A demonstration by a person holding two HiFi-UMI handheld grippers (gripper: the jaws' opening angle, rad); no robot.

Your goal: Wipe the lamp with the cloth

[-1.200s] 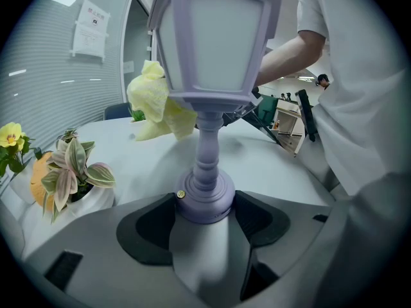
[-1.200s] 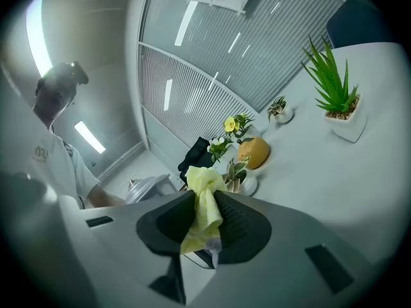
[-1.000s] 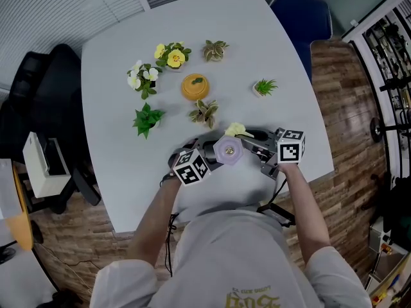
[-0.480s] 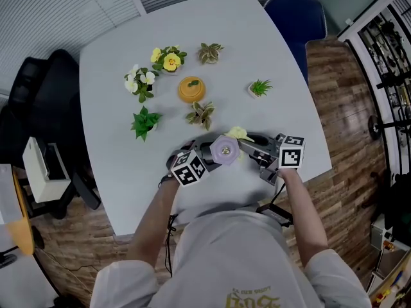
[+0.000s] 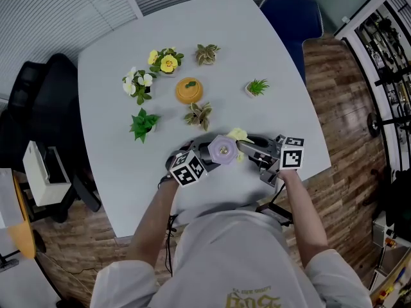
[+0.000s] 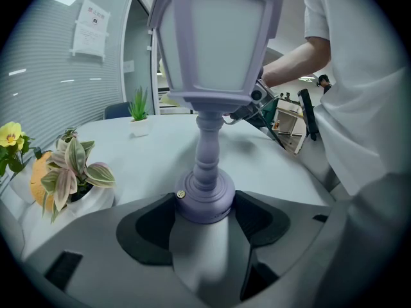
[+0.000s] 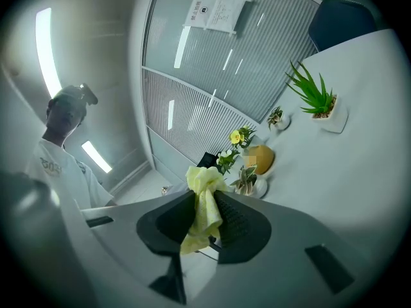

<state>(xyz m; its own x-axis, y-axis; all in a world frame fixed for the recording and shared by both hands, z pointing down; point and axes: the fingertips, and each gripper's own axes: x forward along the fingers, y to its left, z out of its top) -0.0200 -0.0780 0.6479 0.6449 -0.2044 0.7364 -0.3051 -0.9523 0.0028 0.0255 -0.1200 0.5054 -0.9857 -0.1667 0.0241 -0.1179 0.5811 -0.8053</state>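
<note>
A lilac lantern-shaped lamp (image 5: 223,150) (image 6: 212,56) stands upright near the table's front edge. My left gripper (image 5: 207,154) (image 6: 205,213) is shut on the lamp's round base, one black pad on each side. My right gripper (image 5: 246,145) (image 7: 204,213) is shut on a pale yellow cloth (image 5: 237,133) (image 7: 203,201); the cloth bunches out above the jaws. In the head view the cloth sits right beside the lamp's shade, on its right and far side; whether it touches I cannot tell.
On the white table (image 5: 270,50) behind the lamp stand small potted plants: a striped-leaf one (image 5: 200,115), a spiky green one (image 5: 257,87), a leafy green one (image 5: 143,124), yellow flowers (image 5: 164,61), white flowers (image 5: 136,82). An orange lidded pot (image 5: 189,90) is among them. A blue chair (image 5: 292,15) stands at the far right.
Both grippers, with lamp and cloth, have shifted slightly toward the far side and left in the head view. Grips are unchanged.
</note>
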